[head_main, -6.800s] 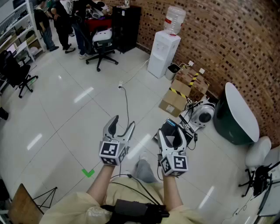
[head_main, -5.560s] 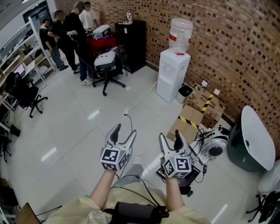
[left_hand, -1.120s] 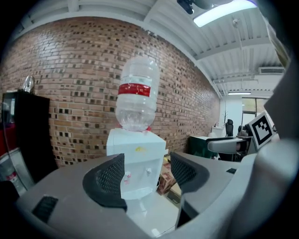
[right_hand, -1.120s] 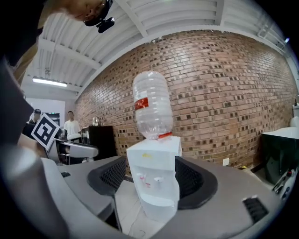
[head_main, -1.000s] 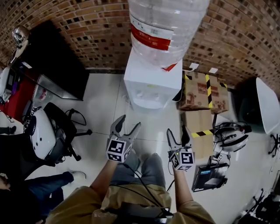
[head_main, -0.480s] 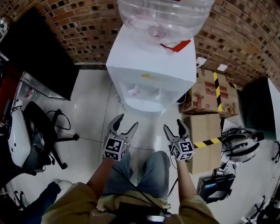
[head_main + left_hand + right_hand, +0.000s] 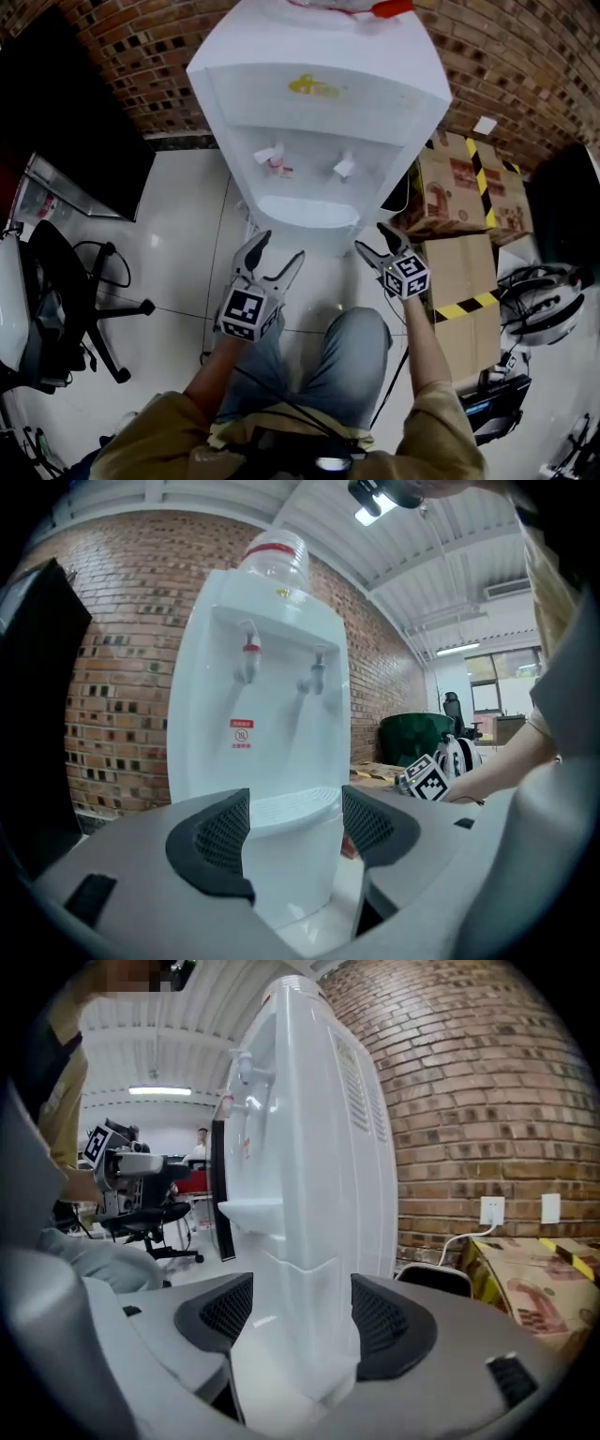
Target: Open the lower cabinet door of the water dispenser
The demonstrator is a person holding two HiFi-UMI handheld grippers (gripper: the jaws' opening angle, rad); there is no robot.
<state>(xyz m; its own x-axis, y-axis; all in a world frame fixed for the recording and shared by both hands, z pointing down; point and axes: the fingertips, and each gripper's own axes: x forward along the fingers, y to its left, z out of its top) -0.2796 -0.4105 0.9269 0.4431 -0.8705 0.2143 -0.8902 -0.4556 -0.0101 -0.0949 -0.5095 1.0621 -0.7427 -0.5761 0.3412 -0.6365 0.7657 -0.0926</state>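
The left gripper (image 7: 279,248) has its jaws spread with nothing pinched. In its own view only the white front of the water dispenser (image 7: 272,696) shows in the gap, some way ahead and not touching. The right gripper (image 7: 375,239) is spread and empty too. Its view looks past the dispenser's front right corner and along the side panel.

Both grippers sit just in front of the drip shelf (image 7: 309,211), left and right of the person's knees (image 7: 347,347). The lower cabinet door (image 7: 289,878) lies straight ahead of them and below that shelf. It is an upright panel on the dispenser's front, hidden under the overhang in the head view. Neither gripper looks clearly nearer, but the left one faces the door squarely — likely the better placed. No handle or hinge side can be made out, so which edge to pull is uncertain.

The dispenser stands on a glossy white tile floor (image 7: 178,244) against a brick wall (image 7: 525,56). Taped cardboard boxes (image 7: 450,187) stand just beside it on the right — an office chair (image 7: 66,291) and a black cabinet (image 7: 66,122) are off to the left.
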